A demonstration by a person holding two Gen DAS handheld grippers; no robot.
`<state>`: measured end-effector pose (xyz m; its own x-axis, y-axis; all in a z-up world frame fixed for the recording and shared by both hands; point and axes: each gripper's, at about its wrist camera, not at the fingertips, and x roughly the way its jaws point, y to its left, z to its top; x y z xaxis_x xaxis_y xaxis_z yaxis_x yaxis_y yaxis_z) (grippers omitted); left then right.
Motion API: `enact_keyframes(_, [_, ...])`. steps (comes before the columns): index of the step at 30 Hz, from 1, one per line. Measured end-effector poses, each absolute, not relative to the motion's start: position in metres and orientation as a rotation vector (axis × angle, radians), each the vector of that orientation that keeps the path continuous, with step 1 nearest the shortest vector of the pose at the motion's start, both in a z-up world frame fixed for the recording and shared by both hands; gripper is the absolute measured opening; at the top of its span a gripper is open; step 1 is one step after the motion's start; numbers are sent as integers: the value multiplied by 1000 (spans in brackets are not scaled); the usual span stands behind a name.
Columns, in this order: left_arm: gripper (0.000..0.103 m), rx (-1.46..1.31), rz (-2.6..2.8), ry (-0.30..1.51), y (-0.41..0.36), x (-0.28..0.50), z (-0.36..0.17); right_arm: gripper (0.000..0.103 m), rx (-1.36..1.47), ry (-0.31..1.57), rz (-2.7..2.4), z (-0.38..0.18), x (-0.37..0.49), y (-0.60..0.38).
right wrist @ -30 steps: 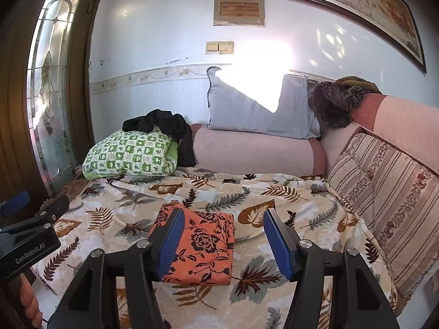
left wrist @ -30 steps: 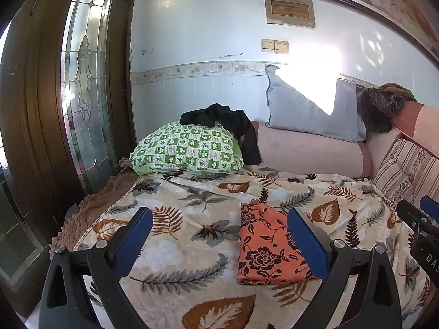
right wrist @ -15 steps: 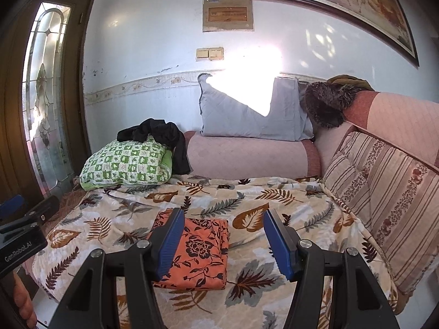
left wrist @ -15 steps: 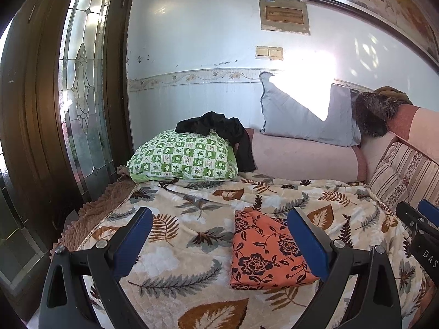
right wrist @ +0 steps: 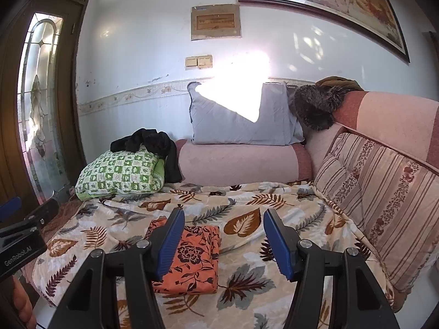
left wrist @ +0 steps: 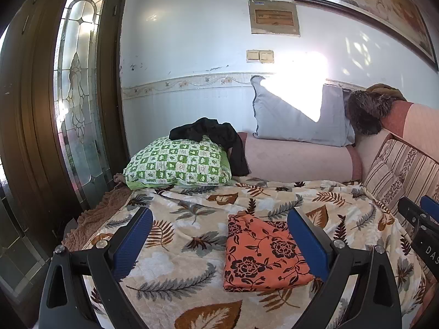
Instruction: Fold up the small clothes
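Your left gripper (left wrist: 219, 235) was spread wide with nothing between its blue pads (left wrist: 133, 242), held above the near part of the leaf-print blanket (left wrist: 175, 235). Your right gripper (right wrist: 222, 240) was likewise released and empty, its jaws apart over the same blanket (right wrist: 247, 279). Each tool showed at the edge of the other's view — the right one at the far right of the left camera, the left one low at the left of the right camera.

The folded orange floral cloth (left wrist: 263, 255) lay flat on the blanket, a neat rectangle, touched by neither gripper. In the left view it sat toward the right finger, which overlapped its right edge in the picture. In the right view the cloth (right wrist: 192, 260) lay low and left, partly behind the left finger.

Beyond it, at the back left of the seat, the green checked pillow (left wrist: 178, 164) rested on the blanket's far edge, with a crumpled black garment (left wrist: 216, 139) draped over its top and hanging down its right side. Just beside them ran the pink bolster (left wrist: 296, 161), and a grey pillow (left wrist: 296, 118) leaned on top of it against the wall, half in sunlight. A striped cushion (right wrist: 384, 205) stood along the right side. Farthest back, a dark furry item (right wrist: 315, 107) sat on the sofa's corner — what it was, you could not tell.
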<state>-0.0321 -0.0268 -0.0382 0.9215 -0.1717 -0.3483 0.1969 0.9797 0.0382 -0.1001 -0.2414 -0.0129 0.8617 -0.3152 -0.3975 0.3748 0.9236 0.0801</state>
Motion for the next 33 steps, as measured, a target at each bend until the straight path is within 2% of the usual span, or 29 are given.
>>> enact_keyframes(33, [98, 109, -264, 296, -46, -58, -21, 64, 176, 339, -433, 6, -134, -251])
